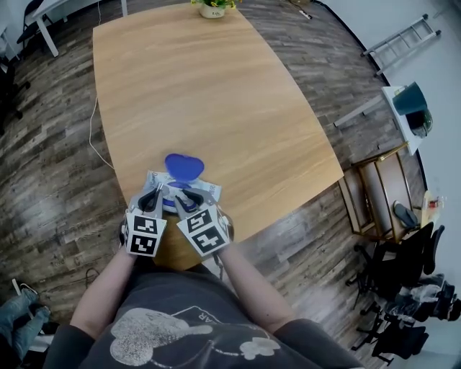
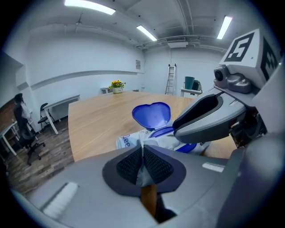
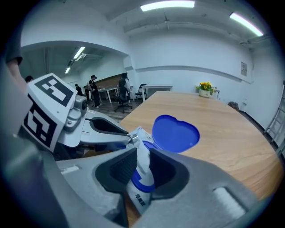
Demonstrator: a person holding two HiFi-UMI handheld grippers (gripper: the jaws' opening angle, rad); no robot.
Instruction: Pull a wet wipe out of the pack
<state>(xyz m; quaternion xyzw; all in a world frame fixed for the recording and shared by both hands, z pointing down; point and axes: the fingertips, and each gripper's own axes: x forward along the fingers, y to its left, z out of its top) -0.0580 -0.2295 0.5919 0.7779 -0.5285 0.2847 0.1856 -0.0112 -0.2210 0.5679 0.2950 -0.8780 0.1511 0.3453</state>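
Observation:
The white wet-wipe pack point(image 1: 155, 178) lies at the wooden table's near edge, its blue heart-shaped lid point(image 1: 184, 167) standing open. My left gripper point(image 1: 157, 193) is at the pack's near left side. In the left gripper view the left gripper point(image 2: 142, 153) is shut on a thin white edge of the pack point(image 2: 127, 141). My right gripper point(image 1: 186, 196) sits just right of it, over the blue opening ring. In the right gripper view its jaws stand a little apart, and the right gripper point(image 3: 142, 162) has the pack's white top point(image 3: 141, 149) showing in the gap, not pinched. The lid point(image 3: 176, 133) rises beyond.
The long wooden table point(image 1: 216, 94) stretches away, with a potted yellow flower point(image 1: 213, 7) at its far end. A ladder point(image 1: 403, 39) and black chairs point(image 1: 410, 252) stand on the wood floor to the right. People stand far back point(image 3: 93, 87).

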